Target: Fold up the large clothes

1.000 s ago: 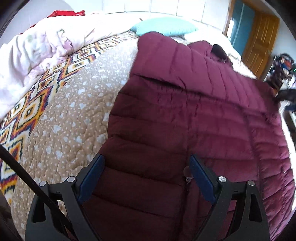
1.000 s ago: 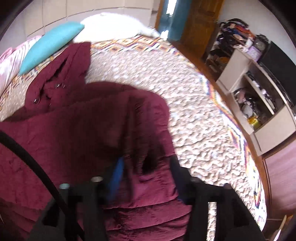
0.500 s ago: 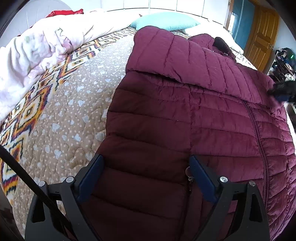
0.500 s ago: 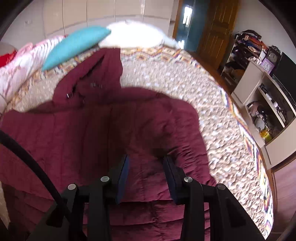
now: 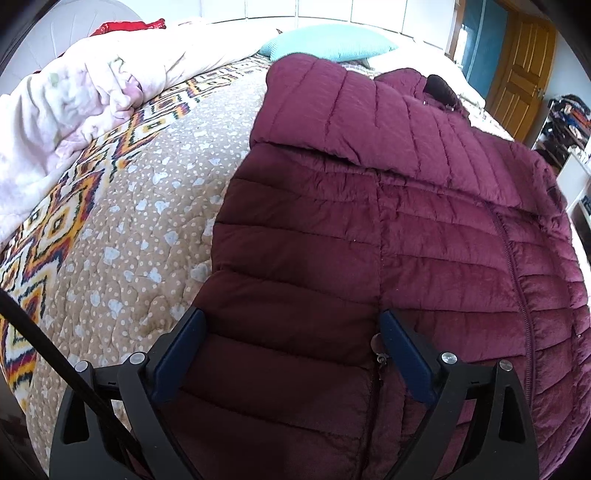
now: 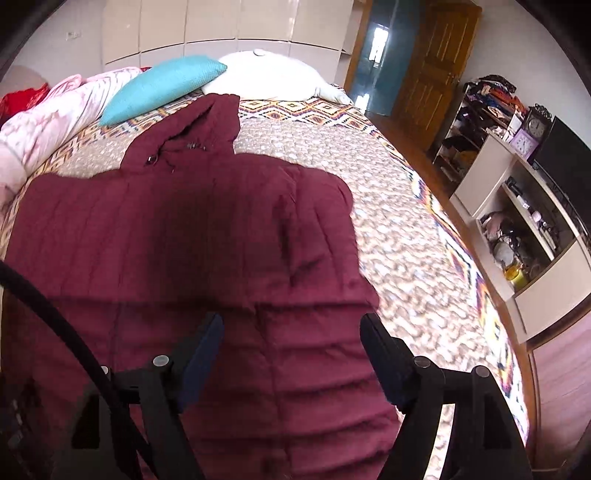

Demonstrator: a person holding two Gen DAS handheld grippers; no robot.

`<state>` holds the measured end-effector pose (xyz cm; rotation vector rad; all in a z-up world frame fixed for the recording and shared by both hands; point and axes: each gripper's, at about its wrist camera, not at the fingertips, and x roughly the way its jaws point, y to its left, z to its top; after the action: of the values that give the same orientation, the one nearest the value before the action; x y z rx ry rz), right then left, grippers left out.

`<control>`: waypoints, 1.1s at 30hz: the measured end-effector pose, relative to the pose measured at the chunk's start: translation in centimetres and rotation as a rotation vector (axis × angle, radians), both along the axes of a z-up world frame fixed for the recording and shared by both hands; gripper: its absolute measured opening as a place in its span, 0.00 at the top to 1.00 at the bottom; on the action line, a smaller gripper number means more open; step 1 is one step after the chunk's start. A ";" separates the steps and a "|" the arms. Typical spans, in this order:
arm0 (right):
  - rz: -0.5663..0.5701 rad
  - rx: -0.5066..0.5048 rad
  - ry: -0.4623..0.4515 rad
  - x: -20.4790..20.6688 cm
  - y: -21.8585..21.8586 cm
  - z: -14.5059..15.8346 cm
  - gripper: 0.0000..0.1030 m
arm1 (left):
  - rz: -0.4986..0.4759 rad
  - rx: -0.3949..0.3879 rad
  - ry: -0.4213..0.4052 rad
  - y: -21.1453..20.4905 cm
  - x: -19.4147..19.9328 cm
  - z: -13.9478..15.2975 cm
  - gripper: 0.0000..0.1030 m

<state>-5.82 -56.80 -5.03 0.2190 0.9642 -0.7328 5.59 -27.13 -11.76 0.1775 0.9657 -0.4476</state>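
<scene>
Bedroom setting: a wide bed (image 6: 399,221) fills both views, covered by a quilted tan bedspread (image 5: 122,229) printed with small pale dots and heart shapes and bordered by a zigzag band in orange, white and dark tones. At the upper left of the left wrist view lies a crumpled pale pink blanket (image 5: 70,99), soft and heavily creased, with a red item (image 5: 125,26) behind it; a turquoise pillow (image 5: 332,41) and a white pillow (image 6: 266,75) sit at the top centre. At the right edge of the right wrist view stands a pale shelving unit (image 6: 517,229) crowded with small objects, a clock (image 6: 537,127) and a dark screen on top, beside a wooden door (image 6: 432,70) and wooden flooring. The maroon puffer jacket (image 5: 388,229) lies flat on the bedspread, occupying the centre and right of the left wrist view; it is stitched in horizontal padded channels, has a zipper (image 5: 517,280) running down its right part, and one sleeve is folded across its upper body, the hood (image 6: 207,129) pointing toward the pillows. A black cable (image 5: 55,365) crosses the lower left of each view. The left gripper (image 5: 291,350) has its blue-padded jaws wide apart over the jacket's lower left portion, nothing clamped, a zipper pull (image 5: 378,350) just beside its right pad. The right gripper (image 6: 291,350) is opening, jaws apart above the jacket's right edge, with fabric below but none pinched between the pads; this view is slightly blurred.
</scene>
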 end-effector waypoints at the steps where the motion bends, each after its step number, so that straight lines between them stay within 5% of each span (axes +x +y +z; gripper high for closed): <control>1: 0.007 -0.005 0.006 -1.1 0.4 0.1 0.22 | 0.007 -0.013 -0.008 0.2 -0.2 0.3 0.08; 7: 0.017 -0.016 -0.035 -3.8 0.7 3.4 0.22 | 0.023 -0.039 -0.086 0.9 -1.2 2.2 0.08; 11: 0.022 0.016 -0.094 -2.2 0.6 6.3 0.22 | 0.039 -0.052 -0.089 1.6 -0.9 2.8 0.08; 23: 0.120 0.069 -0.079 10.1 2.9 6.2 0.22 | 0.027 -0.108 -0.073 2.5 1.0 3.4 0.08; 33: 0.052 0.211 -0.179 21.0 -2.7 4.4 0.22 | 0.051 -0.091 0.049 2.6 3.8 0.7 0.08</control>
<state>15.22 -59.49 -0.66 0.4350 0.8726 -0.5532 9.40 -24.53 -11.01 0.0598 0.9936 -0.4503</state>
